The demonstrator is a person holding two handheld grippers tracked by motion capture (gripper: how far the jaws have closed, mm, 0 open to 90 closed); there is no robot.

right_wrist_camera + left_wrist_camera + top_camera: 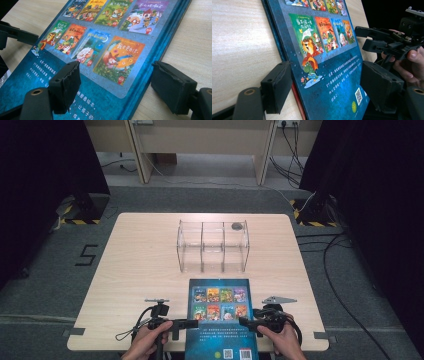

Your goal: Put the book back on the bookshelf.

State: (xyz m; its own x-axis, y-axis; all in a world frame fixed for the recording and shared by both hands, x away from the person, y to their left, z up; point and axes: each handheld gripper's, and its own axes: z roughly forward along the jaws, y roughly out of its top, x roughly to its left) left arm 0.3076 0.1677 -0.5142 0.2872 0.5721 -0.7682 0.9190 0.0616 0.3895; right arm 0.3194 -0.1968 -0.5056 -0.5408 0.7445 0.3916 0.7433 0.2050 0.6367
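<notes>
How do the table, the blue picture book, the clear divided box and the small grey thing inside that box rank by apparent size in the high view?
1. table
2. blue picture book; its near end runs off the frame
3. clear divided box; looks close to the book and sits farther from the camera, so this pair is unsure
4. small grey thing

Recording lab: black curtains (40, 180), hazard-taped stands (80, 210), floor cables (345, 285).

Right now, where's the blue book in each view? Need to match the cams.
High view: the blue book lies flat at bottom centre, between the left gripper and right gripper, overhanging the table's near edge.
Left gripper view: it runs from top centre to bottom right.
Right gripper view: it covers the left and centre.
Shared landmark: the grid of small cover pictures on it.
</notes>
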